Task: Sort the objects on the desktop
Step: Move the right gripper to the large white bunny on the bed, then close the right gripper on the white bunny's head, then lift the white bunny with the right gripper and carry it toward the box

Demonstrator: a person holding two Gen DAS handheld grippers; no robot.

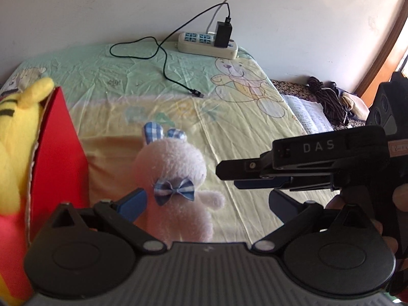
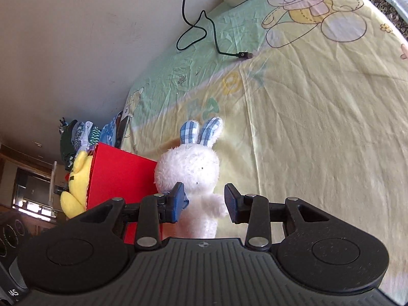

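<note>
Plain white wall (image 1: 127, 7) behind a surface covered with a wrinkly pale green and yellow sheet (image 1: 229, 132) with cartoon bears printed on it, sunlight falling across it. A power strip (image 1: 207, 46) sits at the back against the wall, with a black charger (image 1: 223, 34) plugged in and its cable (image 1: 163, 61) looping over the sheet. Wooden door frame (image 1: 390, 40) off to the right.
</note>
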